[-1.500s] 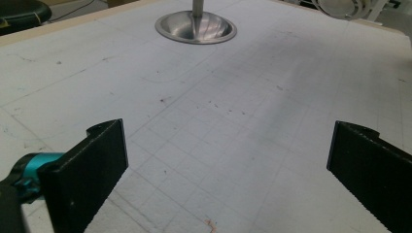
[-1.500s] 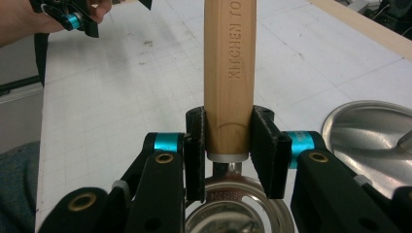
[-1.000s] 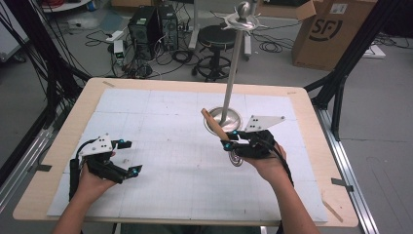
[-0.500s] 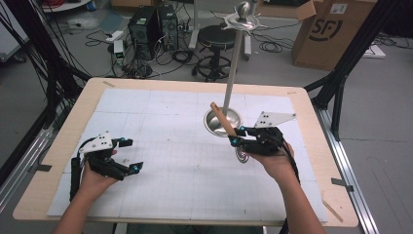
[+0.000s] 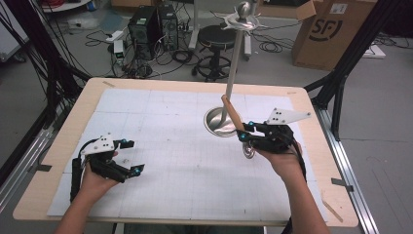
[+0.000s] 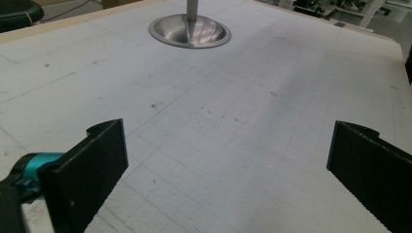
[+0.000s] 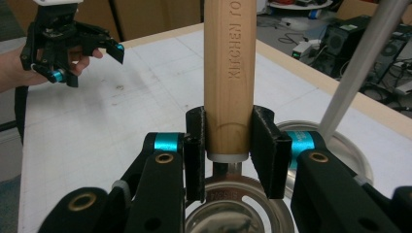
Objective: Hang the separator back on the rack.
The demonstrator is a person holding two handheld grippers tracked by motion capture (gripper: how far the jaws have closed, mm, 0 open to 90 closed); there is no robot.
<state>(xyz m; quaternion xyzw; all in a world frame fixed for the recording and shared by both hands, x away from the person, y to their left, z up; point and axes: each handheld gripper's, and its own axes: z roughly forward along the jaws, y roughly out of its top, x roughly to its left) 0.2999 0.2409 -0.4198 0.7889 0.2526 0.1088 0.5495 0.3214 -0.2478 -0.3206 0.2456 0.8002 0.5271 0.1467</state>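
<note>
Strainer (image 7: 235, 204) hangs below the right hand-held gripper (image 7: 228, 145), clamped by its wooden handle (image 7: 228, 63) beside the stand (image 5: 229, 97), probably for hanging. Left hand-held gripper (image 5: 117, 163) rests wide, empty, on the surface (image 5: 185, 170).

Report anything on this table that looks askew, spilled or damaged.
Nothing stands out. The metal stand is upright on its round base, the mat only scuffed. The right gripper grips a wooden-handled utensil, handle tilted up, deliberately held. The left gripper is open.
</note>
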